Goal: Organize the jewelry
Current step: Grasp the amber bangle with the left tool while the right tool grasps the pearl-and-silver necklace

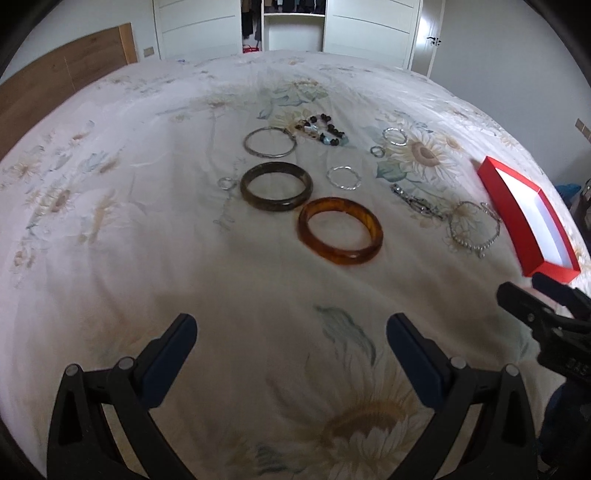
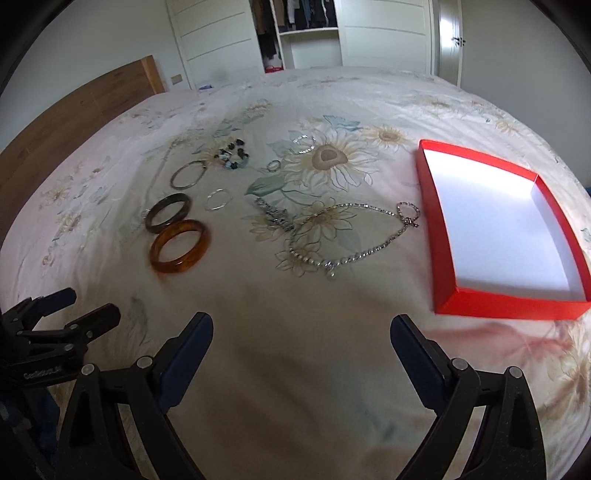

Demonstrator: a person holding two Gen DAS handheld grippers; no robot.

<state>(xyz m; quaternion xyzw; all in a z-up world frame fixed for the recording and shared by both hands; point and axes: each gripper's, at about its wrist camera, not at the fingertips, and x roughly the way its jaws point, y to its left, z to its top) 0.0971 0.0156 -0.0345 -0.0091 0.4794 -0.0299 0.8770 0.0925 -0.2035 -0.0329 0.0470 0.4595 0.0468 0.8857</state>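
Jewelry lies spread on a floral bedspread. An amber bangle (image 1: 340,230) (image 2: 180,246) lies nearest, beside a dark green bangle (image 1: 276,186) (image 2: 168,212) and a thin silver bangle (image 1: 269,142) (image 2: 188,174). A beaded bracelet (image 1: 325,129) (image 2: 233,154), small silver rings (image 1: 344,177) (image 2: 218,199), a silver chain (image 2: 273,216) and a crystal necklace (image 2: 349,236) (image 1: 472,229) lie further right. An empty red box (image 2: 443,229) (image 1: 517,218) with a white inside sits at the right. My left gripper (image 1: 291,332) is open and empty, short of the bangles. My right gripper (image 2: 301,334) is open and empty, short of the necklace.
The bed (image 2: 295,350) fills both views. A wooden headboard (image 1: 55,85) stands at the left. White wardrobe doors and an open closet (image 2: 306,33) stand behind the bed. Each gripper shows at the edge of the other's view, the right one in the left wrist view (image 1: 532,295).
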